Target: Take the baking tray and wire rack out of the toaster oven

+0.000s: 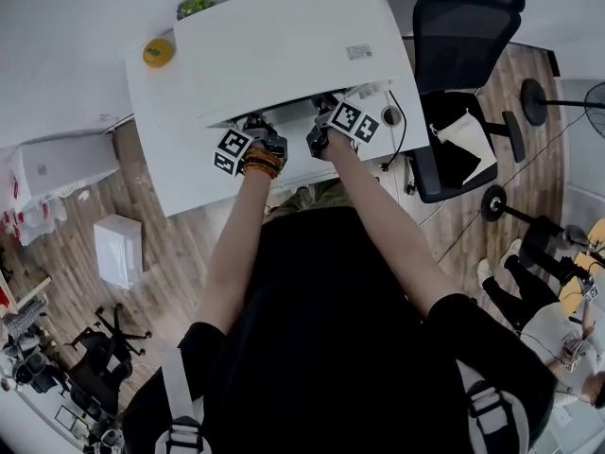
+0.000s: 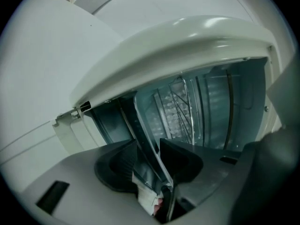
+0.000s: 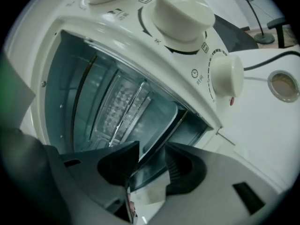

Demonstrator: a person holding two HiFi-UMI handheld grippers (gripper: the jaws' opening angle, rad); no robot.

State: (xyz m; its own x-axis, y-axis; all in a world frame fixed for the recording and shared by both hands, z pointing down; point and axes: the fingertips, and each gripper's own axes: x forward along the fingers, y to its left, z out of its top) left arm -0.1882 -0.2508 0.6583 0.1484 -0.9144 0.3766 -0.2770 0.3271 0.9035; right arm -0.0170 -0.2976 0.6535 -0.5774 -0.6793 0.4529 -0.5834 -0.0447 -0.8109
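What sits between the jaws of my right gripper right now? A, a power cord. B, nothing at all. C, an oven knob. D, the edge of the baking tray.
D: in the right gripper view, the metal edge of the baking tray runs through the gap between the jaws of the right gripper. The knobs sit well above it.

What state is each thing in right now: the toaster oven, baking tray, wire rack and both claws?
toaster oven: open at the front.
baking tray: partly inside, front edge between both claws.
wire rack: inside the oven.
left claw: jaws apart round the tray's edge; grip unclear.
right claw: likewise round the tray's edge; grip unclear.
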